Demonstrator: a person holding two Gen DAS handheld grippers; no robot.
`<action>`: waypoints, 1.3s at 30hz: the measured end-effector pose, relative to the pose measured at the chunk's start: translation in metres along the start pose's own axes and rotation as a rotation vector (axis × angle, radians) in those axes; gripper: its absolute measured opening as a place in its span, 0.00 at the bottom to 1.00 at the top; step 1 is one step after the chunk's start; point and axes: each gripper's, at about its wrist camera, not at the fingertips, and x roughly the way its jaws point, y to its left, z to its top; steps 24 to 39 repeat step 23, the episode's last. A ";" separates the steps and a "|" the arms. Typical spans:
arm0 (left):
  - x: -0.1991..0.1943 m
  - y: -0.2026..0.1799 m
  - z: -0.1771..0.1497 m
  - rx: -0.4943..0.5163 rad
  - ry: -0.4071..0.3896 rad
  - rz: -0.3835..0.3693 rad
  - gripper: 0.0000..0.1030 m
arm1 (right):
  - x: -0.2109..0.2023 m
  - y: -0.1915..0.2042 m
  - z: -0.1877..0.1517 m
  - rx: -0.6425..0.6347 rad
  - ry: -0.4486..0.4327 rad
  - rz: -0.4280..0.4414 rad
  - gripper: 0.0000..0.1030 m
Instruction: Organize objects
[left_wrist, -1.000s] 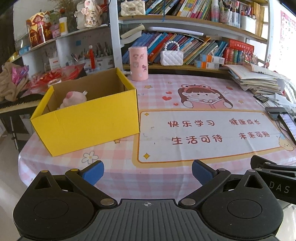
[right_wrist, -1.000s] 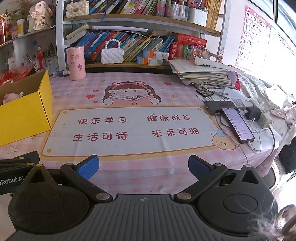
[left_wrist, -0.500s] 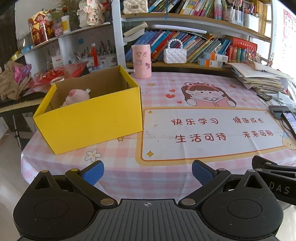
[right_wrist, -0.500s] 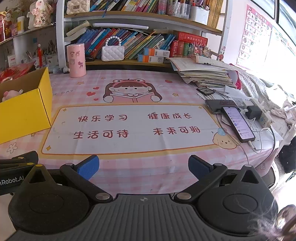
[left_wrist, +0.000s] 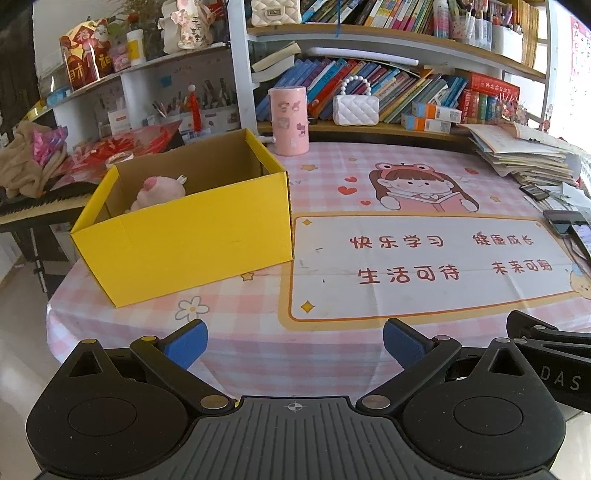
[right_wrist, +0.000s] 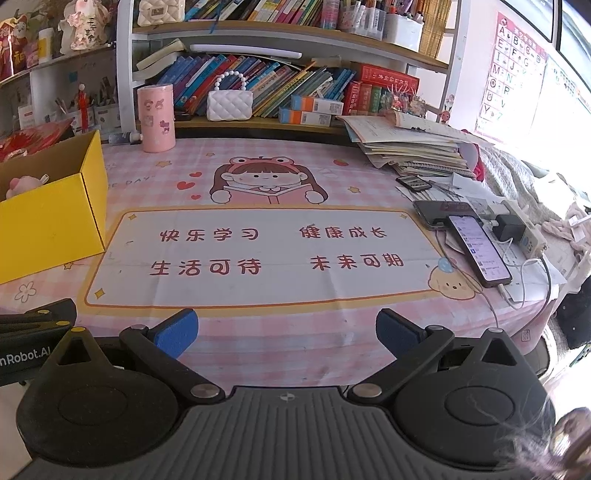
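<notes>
A yellow cardboard box (left_wrist: 192, 236) stands open on the left of the pink checked table; it also shows in the right wrist view (right_wrist: 48, 218). A pink plush toy (left_wrist: 157, 192) lies inside it, and its top shows in the right wrist view (right_wrist: 24, 182). My left gripper (left_wrist: 293, 341) is open and empty, held low at the table's near edge. My right gripper (right_wrist: 286, 330) is open and empty at the near edge, right of the left one.
A pink cylinder holder (left_wrist: 288, 120) and a white quilted purse (left_wrist: 355, 109) stand at the back by the bookshelf. A stack of papers (right_wrist: 410, 147), phones (right_wrist: 478, 251) and chargers with cables (right_wrist: 513, 229) lie on the right side. A printed mat (right_wrist: 266, 254) covers the table's middle.
Both grippers have drawn back and risen a little from the table, so the box and mat sit farther away. Both stay open and empty.
</notes>
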 end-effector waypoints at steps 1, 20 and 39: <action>0.000 0.000 0.000 0.001 0.000 0.001 0.99 | 0.001 0.001 0.000 -0.001 0.000 0.000 1.00; 0.010 -0.003 0.003 0.008 0.030 0.008 0.99 | 0.008 0.003 0.002 -0.019 0.005 0.014 1.00; 0.012 -0.004 0.004 0.002 0.030 0.002 0.99 | 0.011 -0.001 0.005 -0.024 0.006 0.021 1.00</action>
